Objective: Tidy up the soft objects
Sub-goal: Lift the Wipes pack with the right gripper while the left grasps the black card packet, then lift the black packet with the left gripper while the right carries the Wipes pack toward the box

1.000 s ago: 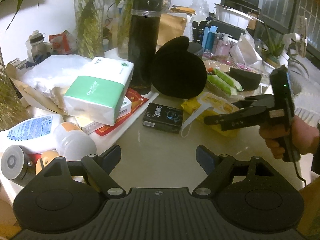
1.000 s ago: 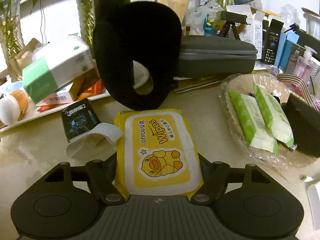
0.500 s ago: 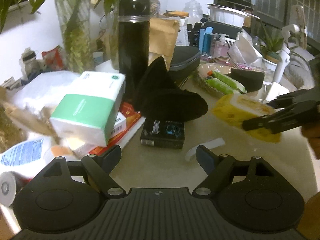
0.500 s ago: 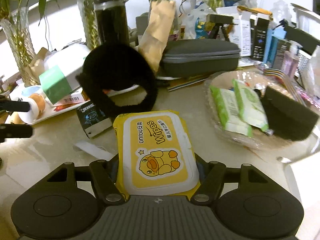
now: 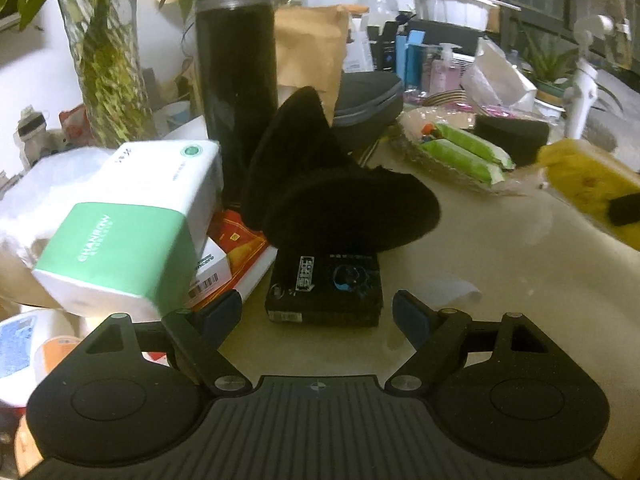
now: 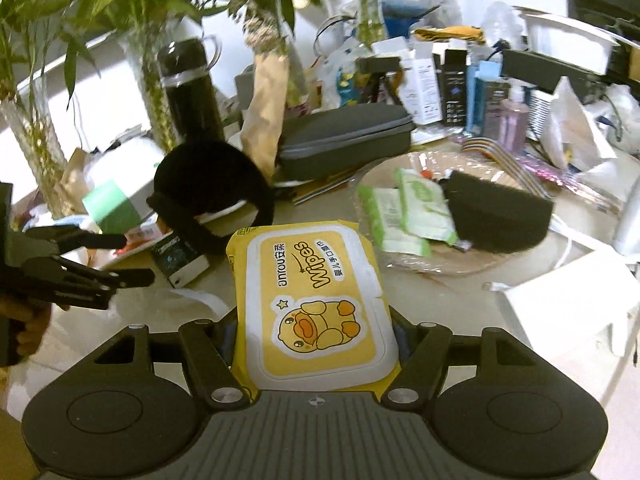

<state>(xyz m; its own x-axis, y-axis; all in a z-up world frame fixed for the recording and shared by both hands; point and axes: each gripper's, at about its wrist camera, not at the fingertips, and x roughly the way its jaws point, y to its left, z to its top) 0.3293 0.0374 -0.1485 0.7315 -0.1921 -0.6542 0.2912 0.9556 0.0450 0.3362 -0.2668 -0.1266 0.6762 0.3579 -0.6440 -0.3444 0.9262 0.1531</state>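
My right gripper [image 6: 314, 320] is shut on a yellow wipes pack [image 6: 316, 280] with a duck picture, held above the table. In the left wrist view the same wipes pack [image 5: 584, 176] shows at the far right. My left gripper [image 5: 316, 312] stands open and empty just in front of a small black box [image 5: 324, 292]. A black plush soft item [image 5: 340, 200] droops over the box's far edge. A green-and-white tissue pack [image 5: 132, 216] lies tilted to the left. Two green wipe packs [image 6: 404, 208] and a black sponge [image 6: 500, 216] sit in a shallow basket [image 6: 472, 264].
A tall black flask [image 5: 236, 80] and glass vases with plants stand behind the plush item. A grey zip case [image 6: 344, 140] lies at the back. White paper [image 6: 572, 300] lies at the right. Bottles and boxes crowd the left edge and the back. A hand [image 6: 28, 324] holds my left gripper [image 6: 134, 258].
My right gripper has lifted the wipes pack off the table and carried it right. The plush item has slumped down over the black box. My left gripper has moved closer to the box.
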